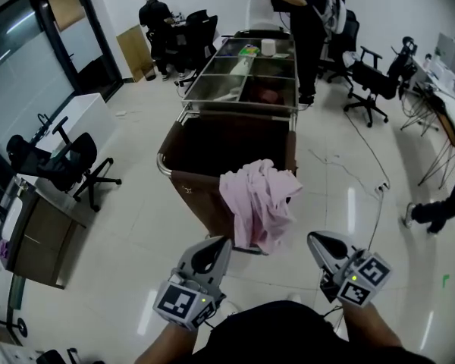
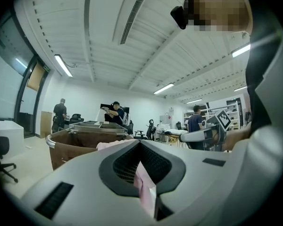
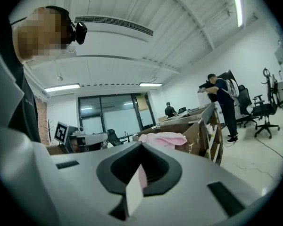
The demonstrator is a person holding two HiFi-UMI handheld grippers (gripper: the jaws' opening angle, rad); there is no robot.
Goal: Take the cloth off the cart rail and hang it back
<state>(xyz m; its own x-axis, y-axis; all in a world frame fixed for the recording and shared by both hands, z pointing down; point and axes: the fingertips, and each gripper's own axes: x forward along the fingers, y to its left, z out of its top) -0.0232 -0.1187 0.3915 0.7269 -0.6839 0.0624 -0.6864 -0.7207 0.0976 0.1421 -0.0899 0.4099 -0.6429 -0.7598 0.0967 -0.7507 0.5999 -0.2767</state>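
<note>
A pink cloth hangs bunched over the near rail of a brown-bagged cart. It also shows on the cart rim in the left gripper view and in the right gripper view. My left gripper is just below and left of the cloth, shut and apart from it. My right gripper is to the cloth's lower right, also shut and holding nothing. In their own views both pairs of jaws meet at the tips and point toward the cart.
Metal trays fill the cart's far half. One person stands at its far end and another at a back desk. Office chairs stand on both sides. A cable runs across the floor on the right, and a desk stands on the left.
</note>
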